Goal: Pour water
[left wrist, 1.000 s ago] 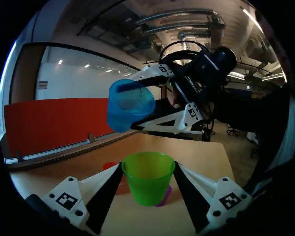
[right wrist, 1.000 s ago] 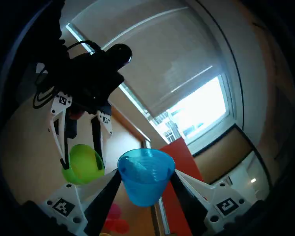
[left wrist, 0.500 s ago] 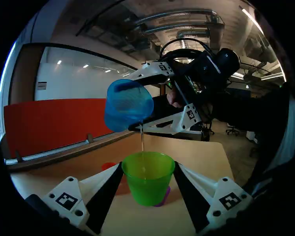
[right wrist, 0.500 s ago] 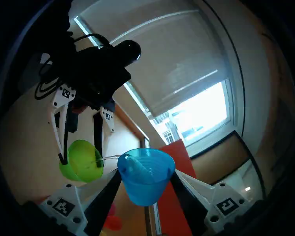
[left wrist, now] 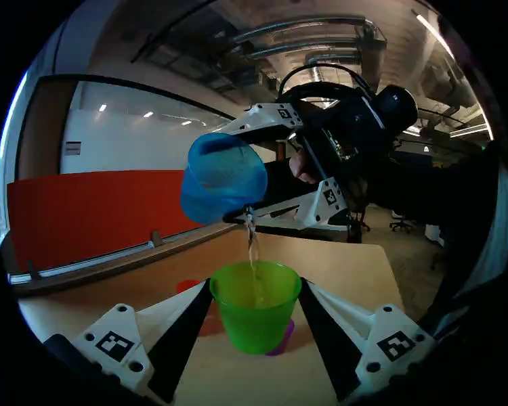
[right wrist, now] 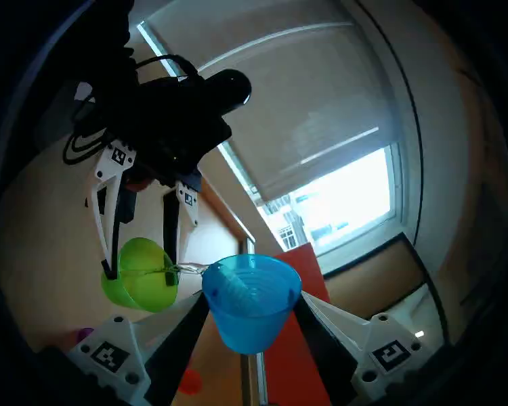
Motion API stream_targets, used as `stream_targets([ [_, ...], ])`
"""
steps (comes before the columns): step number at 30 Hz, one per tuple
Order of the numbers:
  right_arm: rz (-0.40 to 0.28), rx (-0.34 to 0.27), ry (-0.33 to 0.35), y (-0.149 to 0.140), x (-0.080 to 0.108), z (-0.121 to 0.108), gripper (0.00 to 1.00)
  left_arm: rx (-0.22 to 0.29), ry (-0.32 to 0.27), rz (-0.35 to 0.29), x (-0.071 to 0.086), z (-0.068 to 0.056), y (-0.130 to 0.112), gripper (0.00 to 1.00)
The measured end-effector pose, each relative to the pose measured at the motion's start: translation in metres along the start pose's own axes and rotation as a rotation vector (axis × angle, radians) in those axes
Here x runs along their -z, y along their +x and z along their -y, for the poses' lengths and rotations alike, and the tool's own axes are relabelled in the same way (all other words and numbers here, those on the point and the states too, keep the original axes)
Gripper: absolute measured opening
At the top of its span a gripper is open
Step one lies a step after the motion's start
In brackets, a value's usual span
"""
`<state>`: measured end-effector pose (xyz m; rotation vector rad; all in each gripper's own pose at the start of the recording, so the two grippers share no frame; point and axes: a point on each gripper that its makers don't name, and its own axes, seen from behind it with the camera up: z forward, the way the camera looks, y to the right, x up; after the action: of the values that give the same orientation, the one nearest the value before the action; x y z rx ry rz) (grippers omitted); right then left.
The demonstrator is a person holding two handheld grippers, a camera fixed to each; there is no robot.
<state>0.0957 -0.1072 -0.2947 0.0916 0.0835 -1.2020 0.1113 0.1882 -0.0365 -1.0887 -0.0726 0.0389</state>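
Note:
A green cup (left wrist: pixel 255 312) stands upright over the wooden table, with my left gripper (left wrist: pixel 255 318) shut on it. Above it a blue cup (left wrist: pixel 221 179) is tipped over, held by my right gripper (left wrist: pixel 254 174), which reaches in from the right. A thin stream of water (left wrist: pixel 253 250) falls from the blue rim into the green cup. In the right gripper view the blue cup (right wrist: pixel 250 311) sits between my right gripper's (right wrist: pixel 250 318) fingers, and the stream (right wrist: pixel 179 268) runs left into the green cup (right wrist: pixel 140 274) held by the left gripper (right wrist: pixel 140 271).
The wooden table (left wrist: pixel 349 271) ends at a red partition (left wrist: pixel 85 213) on the left. A red piece (left wrist: pixel 186 285) and a purple piece (left wrist: pixel 284 338) lie on the table near the green cup. A person's hand (left wrist: pixel 301 166) holds the right gripper. A bright window (right wrist: pixel 335 196) lies beyond.
The blue cup has tipped further. One second ago no water fell; half a second ago a thin thread ran; now the stream is thicker and enters the green cup.

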Motion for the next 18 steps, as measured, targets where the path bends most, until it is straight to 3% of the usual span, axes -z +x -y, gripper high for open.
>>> stream_targets([
  [6, -0.001, 0.017, -0.011, 0.001, 0.008, -0.006, 0.88, 0.002, 0.002, -0.008, 0.001, 0.001, 0.003, 0.89],
  [9, 0.01, 0.021, 0.025, 0.001, 0.01, 0.003, 0.88, 0.001, 0.002, -0.012, 0.001, 0.001, 0.004, 0.89],
  [18, -0.005, 0.043, -0.02, 0.006, 0.0, -0.008, 0.88, 0.008, 0.003, -0.029, 0.0, -0.001, 0.006, 0.89],
])
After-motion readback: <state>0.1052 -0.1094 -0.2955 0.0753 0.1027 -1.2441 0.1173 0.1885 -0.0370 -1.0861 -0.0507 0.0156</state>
